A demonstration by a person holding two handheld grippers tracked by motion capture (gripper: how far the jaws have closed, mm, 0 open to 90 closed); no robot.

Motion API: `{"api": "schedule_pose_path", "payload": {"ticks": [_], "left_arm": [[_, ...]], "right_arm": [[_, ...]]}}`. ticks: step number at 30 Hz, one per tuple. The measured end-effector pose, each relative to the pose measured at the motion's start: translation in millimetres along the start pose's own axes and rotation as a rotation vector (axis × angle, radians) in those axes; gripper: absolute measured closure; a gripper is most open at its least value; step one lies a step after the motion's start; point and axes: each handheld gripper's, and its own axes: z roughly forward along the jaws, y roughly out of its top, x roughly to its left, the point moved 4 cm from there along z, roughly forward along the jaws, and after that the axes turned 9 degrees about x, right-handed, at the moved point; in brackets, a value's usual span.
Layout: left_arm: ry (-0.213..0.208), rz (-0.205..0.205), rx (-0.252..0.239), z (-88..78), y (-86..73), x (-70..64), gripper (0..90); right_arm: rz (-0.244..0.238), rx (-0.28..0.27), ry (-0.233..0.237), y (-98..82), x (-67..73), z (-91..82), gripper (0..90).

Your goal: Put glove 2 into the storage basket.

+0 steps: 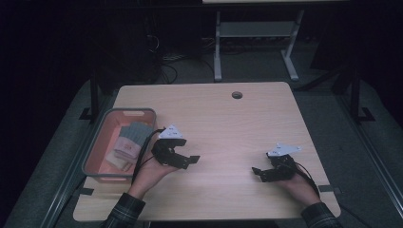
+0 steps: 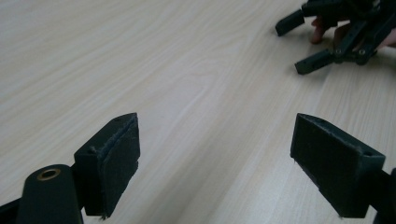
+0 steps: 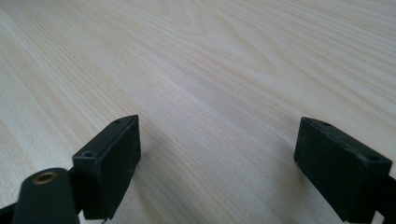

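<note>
jaws wide and empty on both the left gripper (image 1: 190,160) and the right gripper (image 1: 257,173), so with the folded cloths (image 1: 127,145) lying in the grey bin (image 1: 90,156) just beside my left hand, i'd keep both low over the table (image 1: 228,128).

— What do the sleeves (image 1: 124,211) look like?
— Dark plaid, on both arms.
— And the left gripper (image 1: 189,160)?
— Black, with a grey three-cornered plate on top and a black cable trailing. Its pads (image 2: 116,158) are blocky with small screw holes, and there's a brass ring at the hinge.
— The right gripper (image 1: 259,173)?
— The same build.
</note>
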Motion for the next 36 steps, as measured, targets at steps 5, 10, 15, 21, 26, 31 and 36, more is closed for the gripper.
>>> {"api": "schedule_pose_path", "payload": {"ticks": [5, 10, 15, 21, 26, 31, 36], "left_arm": [[0.012, 0.042, 0.028, 14.2, -2.6, -7.3, 14.3], [0.026, 0.062, 0.05, 28.6, -9.2, -11.1, 14.1], [0.033, 0.088, 0.073, 41.8, -14.1, -14.9, 13.6], [0.046, 0.106, 0.097, 55.4, -18.2, -19.9, 13.0], [0.047, 0.138, 0.152, 69.7, -24.9, -23.8, 12.8], [0.062, 0.152, 0.181, 76.7, -28.5, -23.7, 12.5], [0.03, 0.177, 0.108, 79.5, -33.7, -22.2, 12.3]], "right_arm": [[0.0, 0.0, 0.0, 0.0, 0.0, 0.0, 14.5], [0.0, 0.0, 0.0, 0.0, 0.0, 0.0, 14.5], [-0.001, 0.0, 0.0, 0.0, 0.0, 0.0, 14.5], [0.0, 0.0, 0.0, 0.0, 0.0, 0.0, 14.5], [0.0, 0.0, 0.0, 0.0, 0.0, 0.0, 14.5], [0.0, 0.0, 0.0, 0.0, 0.0, 0.0, 14.5], [0.0, 0.0, 0.0, 0.0, 0.0, 0.0, 14.4]]}}
